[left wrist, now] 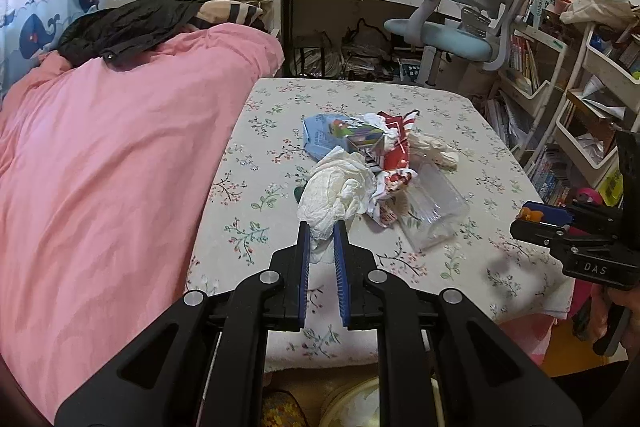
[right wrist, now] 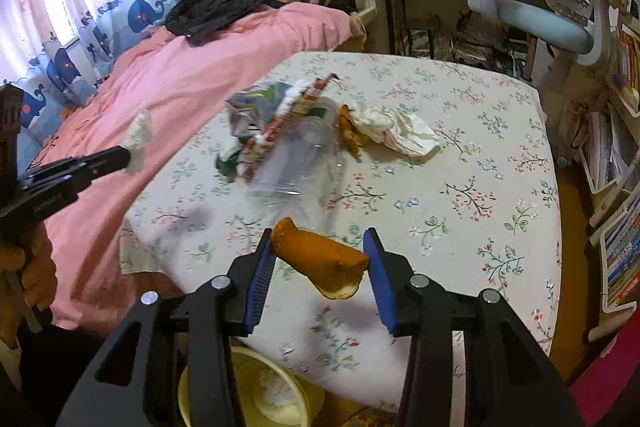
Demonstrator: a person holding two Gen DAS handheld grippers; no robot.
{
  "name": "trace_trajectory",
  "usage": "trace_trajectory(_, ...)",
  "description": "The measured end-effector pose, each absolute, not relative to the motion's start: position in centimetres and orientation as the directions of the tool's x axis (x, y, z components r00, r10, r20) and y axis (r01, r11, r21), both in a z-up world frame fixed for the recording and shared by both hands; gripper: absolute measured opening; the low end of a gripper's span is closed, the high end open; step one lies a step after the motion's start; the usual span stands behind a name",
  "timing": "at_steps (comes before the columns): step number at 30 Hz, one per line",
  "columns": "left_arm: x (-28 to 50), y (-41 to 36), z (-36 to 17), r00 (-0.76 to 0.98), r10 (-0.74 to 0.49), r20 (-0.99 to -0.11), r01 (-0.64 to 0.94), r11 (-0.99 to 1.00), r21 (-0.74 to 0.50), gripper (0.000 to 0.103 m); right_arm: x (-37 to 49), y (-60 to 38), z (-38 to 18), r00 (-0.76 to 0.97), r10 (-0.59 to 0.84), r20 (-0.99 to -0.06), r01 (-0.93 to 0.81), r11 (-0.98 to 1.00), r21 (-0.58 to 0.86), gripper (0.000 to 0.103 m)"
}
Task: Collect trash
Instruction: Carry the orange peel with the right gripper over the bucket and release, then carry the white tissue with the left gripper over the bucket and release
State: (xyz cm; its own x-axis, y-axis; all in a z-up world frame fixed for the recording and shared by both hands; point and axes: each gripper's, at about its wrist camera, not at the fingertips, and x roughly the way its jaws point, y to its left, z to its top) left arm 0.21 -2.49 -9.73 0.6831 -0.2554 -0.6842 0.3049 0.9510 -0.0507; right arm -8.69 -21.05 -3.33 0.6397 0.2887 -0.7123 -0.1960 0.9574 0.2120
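A pile of trash lies on the flowered table [left wrist: 460, 131]: a blue carton [left wrist: 336, 135], red-and-white wrappers [left wrist: 396, 151], a clear plastic cup [left wrist: 434, 207] on its side and crumpled tissue. My left gripper [left wrist: 321, 229] is shut on a white crumpled tissue [left wrist: 336, 195], lifted off the pile in the right wrist view [right wrist: 138, 137]. My right gripper [right wrist: 320, 239] has its jaws wide apart with an orange peel [right wrist: 320, 259] between them, touching the left finger only. More peel [right wrist: 348, 135] and tissue [right wrist: 400, 127] lie on the table. A yellow bin [right wrist: 248, 399] stands below the table's near edge.
A bed with a pink quilt [left wrist: 112, 155] borders the table on the left. A blue desk chair [left wrist: 460, 27], a white desk and bookshelves [left wrist: 580, 99] stand behind and to the right.
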Motion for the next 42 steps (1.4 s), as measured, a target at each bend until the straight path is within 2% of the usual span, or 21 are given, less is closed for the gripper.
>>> trace_trajectory(17,-4.1,-2.8,-9.9,0.686,-0.263,-0.679,0.319,0.947,-0.045,0.012,-14.4,-15.3,-3.2,0.614,0.381,-0.691,-0.307,0.922,0.236,0.044)
trace_trajectory(34,-6.0,-2.7,-10.3,0.685,-0.269,-0.677,0.322,0.945,-0.05,0.011,-18.5,-9.5,-6.9,0.475,0.444,-0.76,-0.395,0.879,0.266,0.046)
trace_trajectory(37,-6.4,-2.7,-10.3,0.685,-0.271,-0.677,0.324,0.945,-0.05,0.011,-19.0,-8.9,-7.4,0.45,0.442,-0.776,-0.404,0.876,0.265,0.048)
trace_trajectory(42,-7.2,-2.6,-10.5,0.682,-0.274,-0.678,0.328,0.943,-0.051,0.011,-19.7,-8.5,-7.9,0.429,0.444,-0.787,-0.402,0.874,0.274,0.061)
